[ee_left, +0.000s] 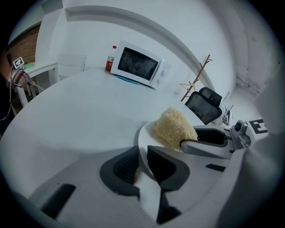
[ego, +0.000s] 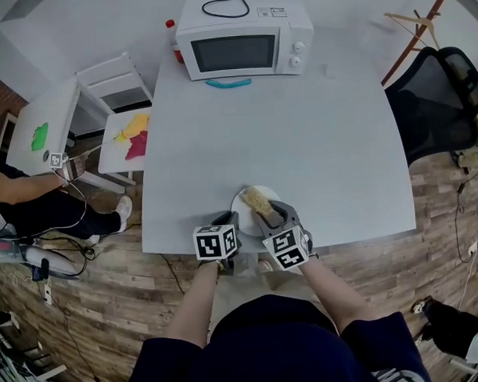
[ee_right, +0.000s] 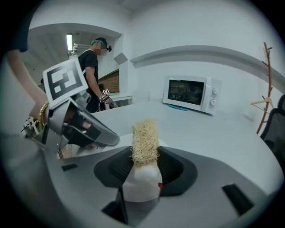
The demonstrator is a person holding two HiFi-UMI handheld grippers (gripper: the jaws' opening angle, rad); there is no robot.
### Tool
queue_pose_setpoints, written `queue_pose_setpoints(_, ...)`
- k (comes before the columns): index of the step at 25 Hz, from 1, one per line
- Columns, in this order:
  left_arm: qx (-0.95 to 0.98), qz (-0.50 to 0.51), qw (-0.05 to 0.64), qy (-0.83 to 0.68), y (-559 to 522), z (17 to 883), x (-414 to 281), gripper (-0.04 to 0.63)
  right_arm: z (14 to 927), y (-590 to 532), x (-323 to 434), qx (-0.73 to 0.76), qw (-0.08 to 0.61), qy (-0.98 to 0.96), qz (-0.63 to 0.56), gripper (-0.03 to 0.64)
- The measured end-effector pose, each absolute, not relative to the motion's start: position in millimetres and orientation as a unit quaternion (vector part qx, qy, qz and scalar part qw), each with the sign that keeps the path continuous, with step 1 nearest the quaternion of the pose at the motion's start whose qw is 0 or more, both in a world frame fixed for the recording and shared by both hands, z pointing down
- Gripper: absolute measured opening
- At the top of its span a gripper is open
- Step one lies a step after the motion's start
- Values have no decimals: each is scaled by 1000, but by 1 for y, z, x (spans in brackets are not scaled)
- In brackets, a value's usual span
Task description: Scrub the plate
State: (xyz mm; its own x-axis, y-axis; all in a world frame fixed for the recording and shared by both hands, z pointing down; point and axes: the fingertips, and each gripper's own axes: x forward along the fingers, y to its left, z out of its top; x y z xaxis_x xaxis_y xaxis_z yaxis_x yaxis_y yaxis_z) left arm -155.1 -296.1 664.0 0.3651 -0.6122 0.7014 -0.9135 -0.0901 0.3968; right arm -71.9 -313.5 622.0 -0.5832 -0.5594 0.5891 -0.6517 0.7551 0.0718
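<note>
Pinching the plate [ego: 242, 203] at 6 o'clock on the counter [ego: 300, 145], the left gripper [ee_left: 142, 161] sat beside the right gripper [ee_right: 144, 164], clamped on a sponge [ee_right: 145, 141].

Plate [ego: 241, 206] at the near edge of the table [ego: 331, 144]. On the plate: scrubbing pad [ego: 259, 201], clamped by the right gripper [ego: 270, 218] at the plate's near right. Left gripper [ego: 234, 221] grips the plate's near-left rim. Well behind the plate: microwave [ego: 244, 43], with a bottle [ego: 172, 38] at its left. Right of the plate, off the table: chair [ego: 435, 101].
</note>
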Motion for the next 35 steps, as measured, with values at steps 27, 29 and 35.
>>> queue_pose_setpoints(27, 723, 222, 357, -549, -305, 664, -153, 63, 621, -250, -45, 258, 293, -905, 169, 169)
queue_pose_setpoints(29, 722, 222, 358, -548, -305, 664, -154, 63, 618, -264, -38, 283, 292, -898, 167, 169)
queue_pose_setpoints(35, 724, 220, 361, -545, -305, 663, -154, 63, 612, -305, -20, 354, 297, -875, 144, 169)
